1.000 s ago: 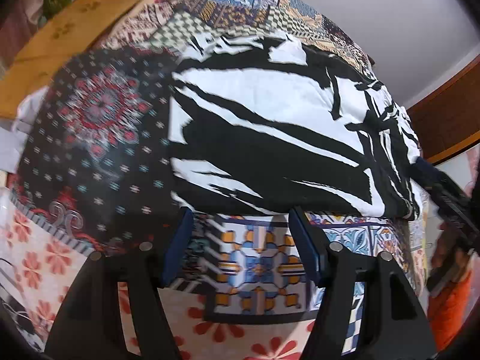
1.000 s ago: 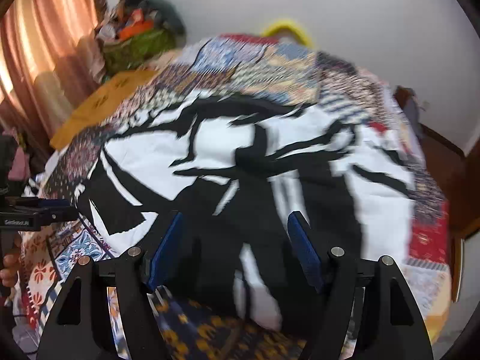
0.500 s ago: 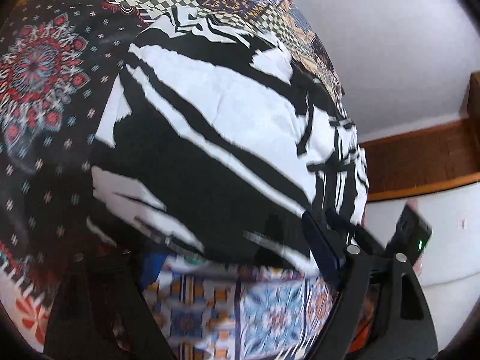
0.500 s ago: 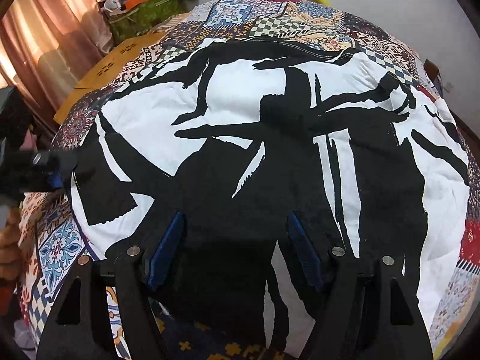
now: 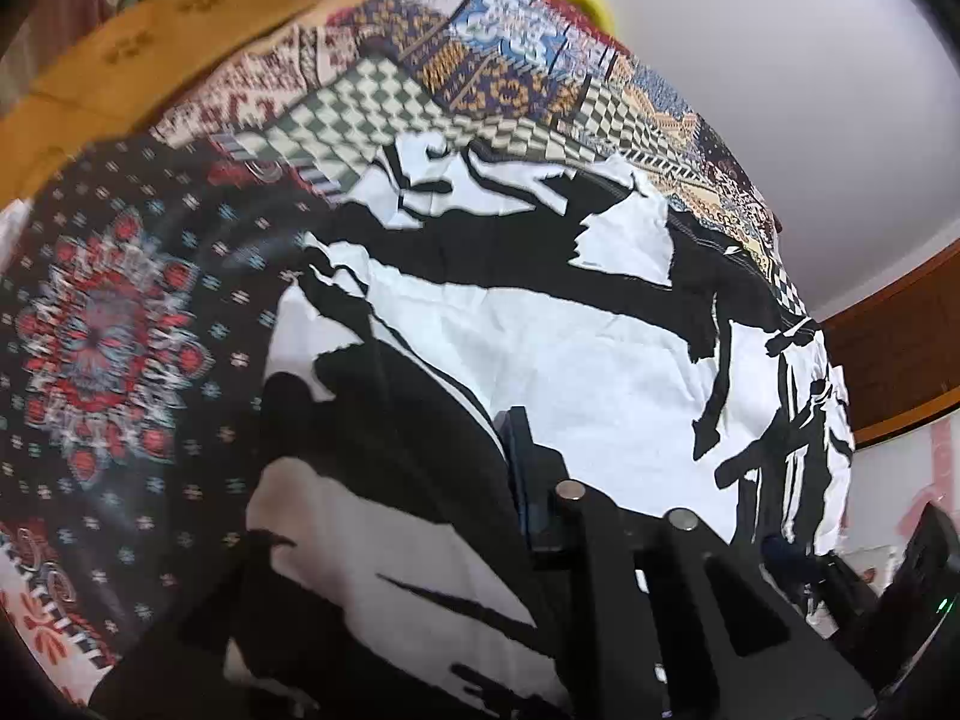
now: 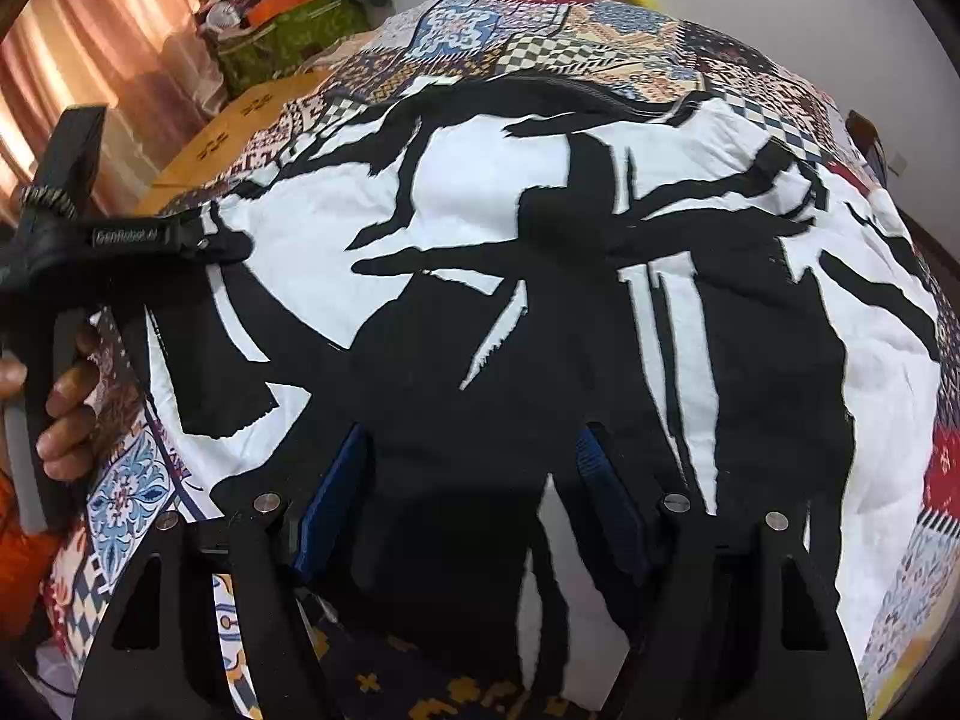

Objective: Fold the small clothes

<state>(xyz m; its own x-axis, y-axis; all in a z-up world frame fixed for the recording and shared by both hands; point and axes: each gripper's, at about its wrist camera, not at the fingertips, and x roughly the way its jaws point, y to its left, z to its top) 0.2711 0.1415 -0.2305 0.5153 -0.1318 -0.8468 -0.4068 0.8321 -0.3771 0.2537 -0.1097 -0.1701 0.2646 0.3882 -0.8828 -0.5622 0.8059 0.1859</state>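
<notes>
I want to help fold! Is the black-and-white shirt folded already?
Not yet. The black-and-white patterned garment lies spread out flat across the patchwork bedcover.

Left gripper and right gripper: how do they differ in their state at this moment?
The left gripper has its jaws closing on a side edge of the black-and-white garment, with cloth between them; the right gripper stands open, pads wide apart. The left gripper is at the garment's side edge; the right gripper is over its near, black part. Both point down at the same garment.
</notes>
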